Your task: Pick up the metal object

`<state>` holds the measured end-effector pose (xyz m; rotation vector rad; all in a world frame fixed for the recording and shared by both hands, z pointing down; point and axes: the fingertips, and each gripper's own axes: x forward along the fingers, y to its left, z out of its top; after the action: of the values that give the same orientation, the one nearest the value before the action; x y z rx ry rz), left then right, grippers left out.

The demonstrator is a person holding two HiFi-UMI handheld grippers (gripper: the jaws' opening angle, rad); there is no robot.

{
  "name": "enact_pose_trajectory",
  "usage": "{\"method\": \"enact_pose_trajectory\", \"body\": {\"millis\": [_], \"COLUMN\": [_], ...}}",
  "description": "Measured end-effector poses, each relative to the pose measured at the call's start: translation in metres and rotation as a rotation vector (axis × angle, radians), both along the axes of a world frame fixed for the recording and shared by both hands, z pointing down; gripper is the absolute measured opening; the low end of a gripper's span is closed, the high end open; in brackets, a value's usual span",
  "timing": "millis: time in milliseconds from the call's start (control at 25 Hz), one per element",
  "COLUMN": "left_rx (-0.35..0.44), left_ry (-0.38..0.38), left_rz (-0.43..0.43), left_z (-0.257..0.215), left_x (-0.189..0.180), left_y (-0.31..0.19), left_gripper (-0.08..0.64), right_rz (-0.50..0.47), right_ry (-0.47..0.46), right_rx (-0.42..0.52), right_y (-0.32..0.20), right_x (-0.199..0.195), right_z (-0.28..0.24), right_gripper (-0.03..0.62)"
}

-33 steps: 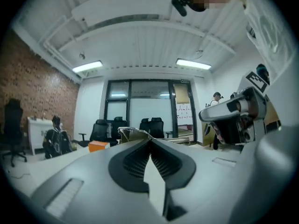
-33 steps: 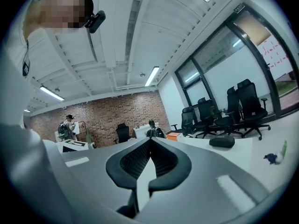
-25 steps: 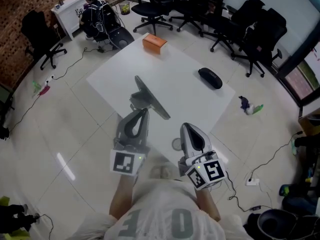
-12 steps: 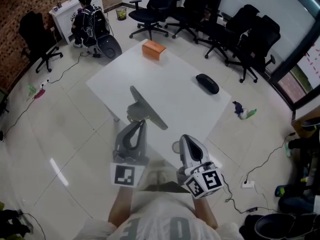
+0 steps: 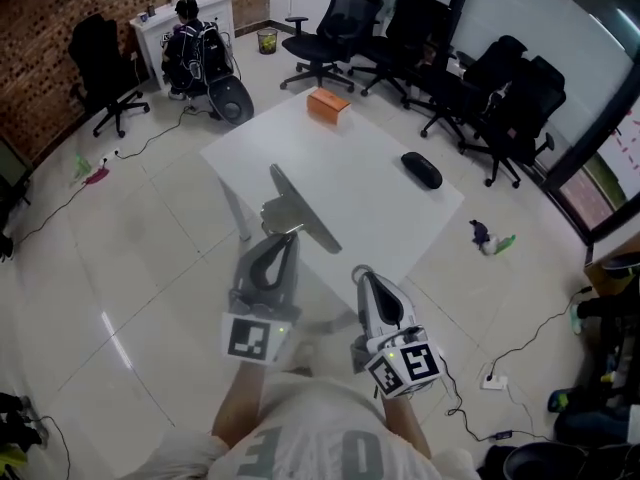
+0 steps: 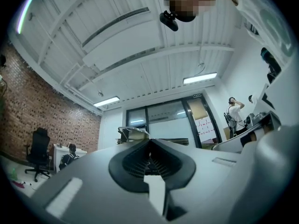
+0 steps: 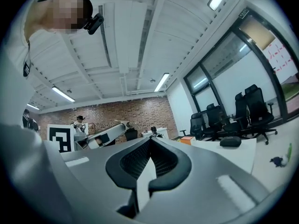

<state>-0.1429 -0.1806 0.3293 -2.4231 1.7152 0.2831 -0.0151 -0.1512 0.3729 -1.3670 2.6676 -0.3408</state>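
Two grippers at the near edge of the white table [image 5: 350, 168]. The left gripper [image 5: 284, 236] has its jaws pinched thin on the metal object [image 5: 303, 211], a flat strip slanting over the table's near part. The right gripper [image 5: 362, 274] is just off the table's near corner, jaws pressed together with nothing between them. An orange box [image 5: 328, 106] sits at the table's far edge.

The metal object [image 5: 300, 213] was grey sheet metal with a dull sheen. The table [image 5: 380, 208] had a smooth, matt white top. The left claw [image 5: 284, 236] and the right claw [image 5: 361, 272] were both of matt grey plastic, and their pads [image 7: 136, 161] were black and finely ribbed. The floor [image 5: 130, 258] was glossy pale tile that mirrored the ceiling lights. The wall [image 5: 40, 8] was rough red brick. The orange box [image 5: 328, 106] looked like matt cardboard, though it was too small to be sure.
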Motion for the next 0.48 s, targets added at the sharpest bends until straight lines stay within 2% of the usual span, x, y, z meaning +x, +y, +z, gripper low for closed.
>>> {"method": "enact_pose_trajectory", "body": {"millis": [120,320,480], "left_rx": [-0.004,-0.018,-0.006], "left_ry": [-0.008,-0.014,-0.023], "left_rz": [-0.022,-0.075,-0.117], "left_z": [-0.003,0.006,0.012], "left_x": [0.002,0.024,0.039], "left_y": [0.042,0.124,0.203], "left_gripper": [0.009,0.009,0.009], "right_rz": [0.025,0.072,0.065], "right_ry": [0.007,-0.02,-0.032], "right_rx": [0.002,-0.018,-0.045], "right_y": [0.043,0.125,0.207], "right_x": [0.011,0.059,0.083], "right_z": [0.004,0.028,0.059], "right_gripper": [0.012,0.012,0.012]}}
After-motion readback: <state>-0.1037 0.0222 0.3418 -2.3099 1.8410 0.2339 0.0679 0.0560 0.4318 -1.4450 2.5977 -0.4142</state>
